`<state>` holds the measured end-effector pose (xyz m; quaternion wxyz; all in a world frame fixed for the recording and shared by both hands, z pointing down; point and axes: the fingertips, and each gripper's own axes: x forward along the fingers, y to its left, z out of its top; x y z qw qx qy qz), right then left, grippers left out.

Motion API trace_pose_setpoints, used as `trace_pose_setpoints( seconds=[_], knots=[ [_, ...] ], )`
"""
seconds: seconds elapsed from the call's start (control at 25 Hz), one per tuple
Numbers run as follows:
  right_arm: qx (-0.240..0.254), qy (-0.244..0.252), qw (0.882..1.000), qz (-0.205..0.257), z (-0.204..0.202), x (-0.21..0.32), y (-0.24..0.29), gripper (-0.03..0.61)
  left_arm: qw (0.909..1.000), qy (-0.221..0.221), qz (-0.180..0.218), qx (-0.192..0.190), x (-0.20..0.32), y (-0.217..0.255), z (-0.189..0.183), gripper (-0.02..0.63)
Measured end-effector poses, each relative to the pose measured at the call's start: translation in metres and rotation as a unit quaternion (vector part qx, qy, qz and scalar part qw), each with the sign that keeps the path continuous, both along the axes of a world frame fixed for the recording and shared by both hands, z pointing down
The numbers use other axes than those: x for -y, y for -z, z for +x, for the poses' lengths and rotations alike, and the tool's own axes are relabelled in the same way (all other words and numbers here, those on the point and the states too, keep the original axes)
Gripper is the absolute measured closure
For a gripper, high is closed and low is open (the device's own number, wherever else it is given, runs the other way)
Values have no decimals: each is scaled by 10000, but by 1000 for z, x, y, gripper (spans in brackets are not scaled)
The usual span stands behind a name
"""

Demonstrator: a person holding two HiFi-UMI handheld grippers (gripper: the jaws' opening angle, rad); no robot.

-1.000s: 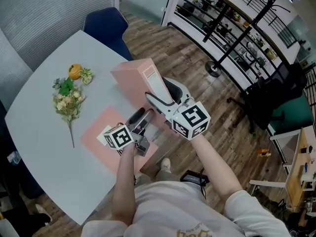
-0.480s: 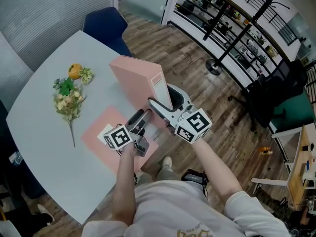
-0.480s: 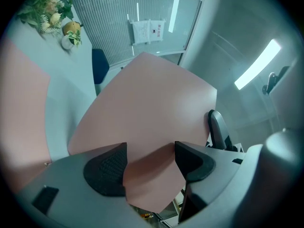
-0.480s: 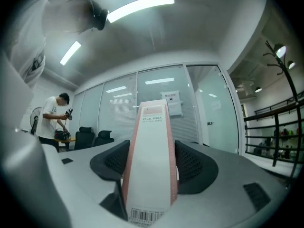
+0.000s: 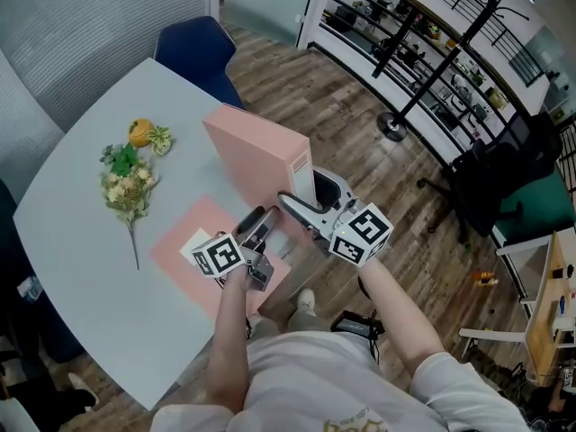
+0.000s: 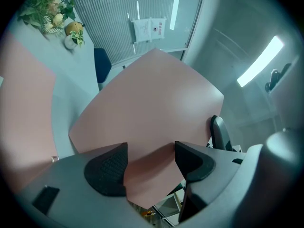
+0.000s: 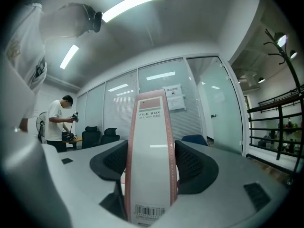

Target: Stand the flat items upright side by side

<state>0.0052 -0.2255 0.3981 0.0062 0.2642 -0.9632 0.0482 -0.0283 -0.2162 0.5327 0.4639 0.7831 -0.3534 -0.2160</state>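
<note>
A pink file box stands nearly upright near the table's right edge, tilted a little. My right gripper is shut across its white-labelled spine, with both pads of the right gripper against it. A second pink file box lies flat on the grey table. Above it my left gripper is open and points at the standing box's broad pink face, which fills the gap between the left gripper's jaws. The flat box shows at the left.
A flower bunch and a small orange fruit lie at the table's far left. A blue chair stands behind the table. A coat stand and wood floor are to the right. A person stands far off.
The right gripper has tipped the file box up from a lean to nearly upright and moved slightly right. The left gripper has barely moved.
</note>
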Motion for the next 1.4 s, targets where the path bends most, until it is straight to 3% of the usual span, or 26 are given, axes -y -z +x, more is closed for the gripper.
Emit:
trace_pose_setpoints(
  seconds=[0.16,0.28,1.4],
  knots=[
    [-238,-106,9996,-147,8,-1,-14,270,9999,-10,-57,117,-1,-3,2,306],
    [-411,-149,9987,-273,9,-2,-29,270,9998,-23,-94,182,-1,-9,0,357],
    [-1209,177,9918,-368,15,-9,-79,270,9981,-346,-484,172,-7,-39,7,356]
  ],
)
